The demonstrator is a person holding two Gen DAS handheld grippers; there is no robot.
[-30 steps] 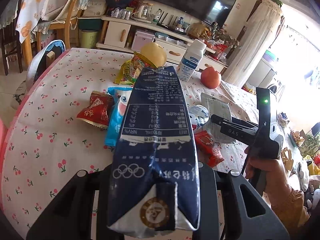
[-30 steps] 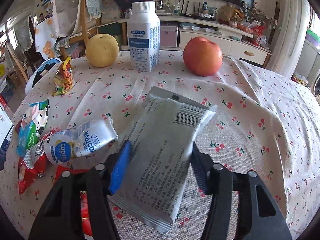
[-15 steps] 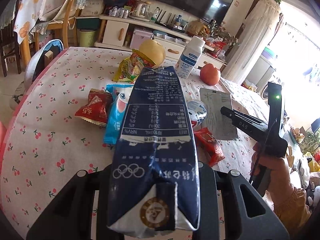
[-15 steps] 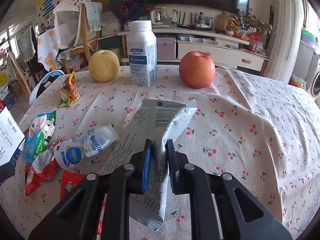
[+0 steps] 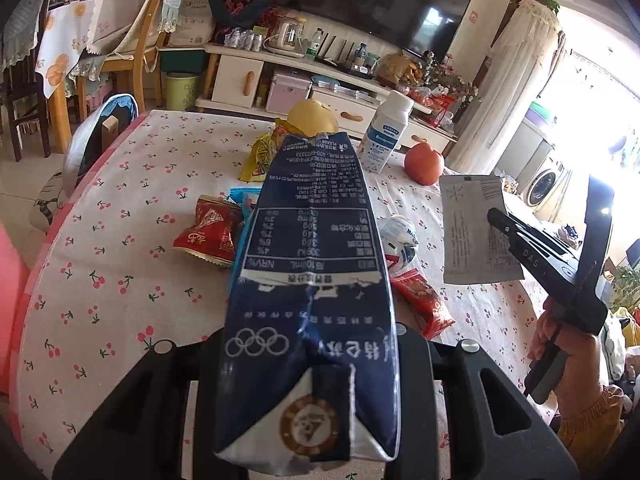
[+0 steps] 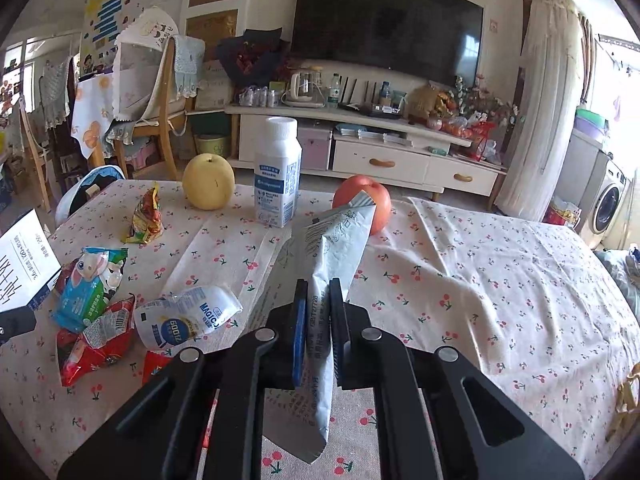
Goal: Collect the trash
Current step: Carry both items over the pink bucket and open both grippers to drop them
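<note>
My left gripper (image 5: 308, 344) is shut on a dark blue milk carton (image 5: 316, 240), which sticks out forward above the table and hides the fingertips. My right gripper (image 6: 318, 300) has its jaws still closing tight, with the pads pressing on a grey-white printed wrapper (image 6: 340, 236). That wrapper hangs folded, clear of the cloth. The left wrist view shows the right gripper (image 5: 496, 216) at the right, a hand below it, carrying the wrapper (image 5: 472, 232). Loose trash lies on the table: a white pouch (image 6: 188, 316), a blue packet (image 6: 88, 284), red wrappers (image 6: 96, 340) and a yellow snack packet (image 6: 146, 216).
A pear (image 6: 208, 182), a white bottle (image 6: 278, 176) and an apple (image 6: 378, 200) stand at the table's far side. The cherry-print tablecloth (image 6: 500, 280) is bare on the right. Chairs, a small bin (image 5: 182, 90) and a TV cabinet lie beyond the table.
The right gripper shut on the grey-white wrapper and lifted it off the cloth, folding it. The left gripper kept still with the carton.
</note>
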